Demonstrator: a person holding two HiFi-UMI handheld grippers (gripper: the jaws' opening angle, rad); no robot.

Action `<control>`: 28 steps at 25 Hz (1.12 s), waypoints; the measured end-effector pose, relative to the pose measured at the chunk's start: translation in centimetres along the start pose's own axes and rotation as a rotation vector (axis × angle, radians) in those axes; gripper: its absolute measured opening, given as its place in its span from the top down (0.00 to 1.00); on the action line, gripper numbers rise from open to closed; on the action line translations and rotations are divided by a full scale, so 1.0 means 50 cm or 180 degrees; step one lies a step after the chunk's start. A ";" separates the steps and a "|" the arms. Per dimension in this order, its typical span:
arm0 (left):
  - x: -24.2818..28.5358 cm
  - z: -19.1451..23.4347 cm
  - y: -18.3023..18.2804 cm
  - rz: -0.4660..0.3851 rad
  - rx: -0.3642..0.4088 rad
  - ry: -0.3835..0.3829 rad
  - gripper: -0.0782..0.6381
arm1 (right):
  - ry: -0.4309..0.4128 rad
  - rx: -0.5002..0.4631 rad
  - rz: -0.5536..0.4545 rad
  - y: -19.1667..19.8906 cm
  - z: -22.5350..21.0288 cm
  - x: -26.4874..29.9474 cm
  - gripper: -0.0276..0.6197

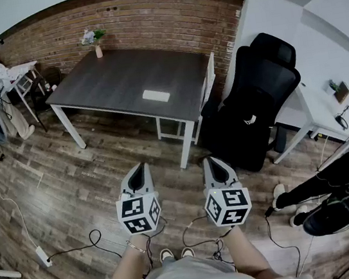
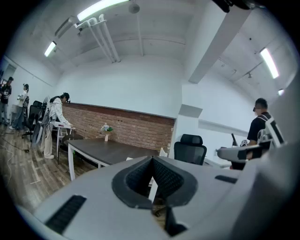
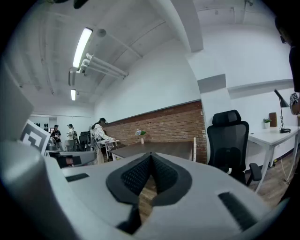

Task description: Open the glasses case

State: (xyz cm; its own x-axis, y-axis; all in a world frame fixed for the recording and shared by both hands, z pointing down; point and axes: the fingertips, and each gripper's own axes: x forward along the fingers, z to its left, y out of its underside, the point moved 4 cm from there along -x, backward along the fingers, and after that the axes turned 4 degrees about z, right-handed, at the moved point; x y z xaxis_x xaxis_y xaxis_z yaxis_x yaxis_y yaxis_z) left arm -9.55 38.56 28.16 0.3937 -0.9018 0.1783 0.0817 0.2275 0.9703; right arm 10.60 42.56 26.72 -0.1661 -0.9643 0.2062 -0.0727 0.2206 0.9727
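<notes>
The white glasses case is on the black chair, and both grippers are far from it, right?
No. The glasses case lies on the dark table, not the black chair; the head view shows it. The left gripper and right gripper are far from it.

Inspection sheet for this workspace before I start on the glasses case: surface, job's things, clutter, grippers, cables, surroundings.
Surface: dark table with white legs, standing on a wood-plank floor.
Job's things: white glasses case lies flat near the table's front edge, apparently closed, untouched.
Clutter: small vase with flowers at the table's far edge.
Grippers: left gripper and right gripper are held short of the table, jaws together, nothing between them.
Cables: power strip and black cables lie on the floor by the person's feet.
Surroundings: black office chair, white chair, brick wall, people at both edges.
</notes>
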 end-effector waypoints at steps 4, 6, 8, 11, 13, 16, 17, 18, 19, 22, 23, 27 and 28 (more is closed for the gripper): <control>0.013 0.000 -0.006 -0.0021 -0.0002 -0.0020 0.89 | 0.0004 -0.0016 -0.0021 -0.006 -0.008 0.010 0.96; 0.013 0.002 -0.005 -0.0024 -0.0004 -0.0031 0.89 | 0.0012 -0.0018 -0.0029 -0.006 -0.009 0.010 0.96; 0.012 0.002 -0.003 -0.0021 -0.0007 -0.0039 0.89 | 0.0016 -0.0001 -0.0055 -0.006 -0.011 0.007 0.96; 0.010 -0.001 -0.003 -0.0015 -0.0003 -0.0046 0.89 | 0.0013 0.0087 -0.0138 -0.010 -0.017 0.004 0.96; 0.010 -0.003 -0.004 -0.0014 -0.0002 -0.0051 0.89 | 0.0038 0.0124 -0.0158 -0.011 -0.021 0.002 0.95; 0.004 -0.003 -0.003 -0.0019 -0.0005 -0.0052 0.89 | 0.0050 0.0131 -0.0147 -0.008 -0.021 -0.004 0.88; 0.001 -0.001 -0.002 -0.0021 -0.0009 -0.0055 0.89 | 0.0050 0.0133 -0.0148 -0.006 -0.019 -0.006 0.84; -0.002 0.000 -0.001 -0.0025 -0.0015 -0.0060 0.89 | 0.0056 0.0130 -0.0150 -0.005 -0.018 -0.009 0.83; -0.005 0.002 0.001 -0.0029 -0.0021 -0.0067 0.89 | 0.0065 0.0122 -0.0152 -0.003 -0.016 -0.012 0.82; -0.013 0.006 0.005 -0.0032 -0.0034 -0.0087 0.89 | 0.0095 0.0095 -0.0153 0.000 -0.012 -0.019 0.76; -0.014 0.008 0.006 -0.0029 -0.0036 -0.0092 0.89 | 0.0104 0.0093 -0.0152 0.001 -0.011 -0.020 0.73; -0.012 0.014 0.004 -0.0011 -0.0041 -0.0098 0.89 | 0.0129 0.0096 -0.0114 0.002 -0.006 -0.015 0.69; -0.012 0.016 0.004 -0.0006 -0.0042 -0.0097 0.89 | 0.0136 0.0096 -0.0102 0.002 -0.004 -0.013 0.68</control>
State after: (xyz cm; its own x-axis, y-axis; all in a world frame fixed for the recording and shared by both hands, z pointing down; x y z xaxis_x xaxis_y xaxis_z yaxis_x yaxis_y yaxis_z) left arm -10.51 38.86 28.36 0.3656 -0.9129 0.1815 0.0945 0.2304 0.9685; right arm 10.90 43.17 26.71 -0.1211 -0.9762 0.1799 -0.1071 0.1930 0.9753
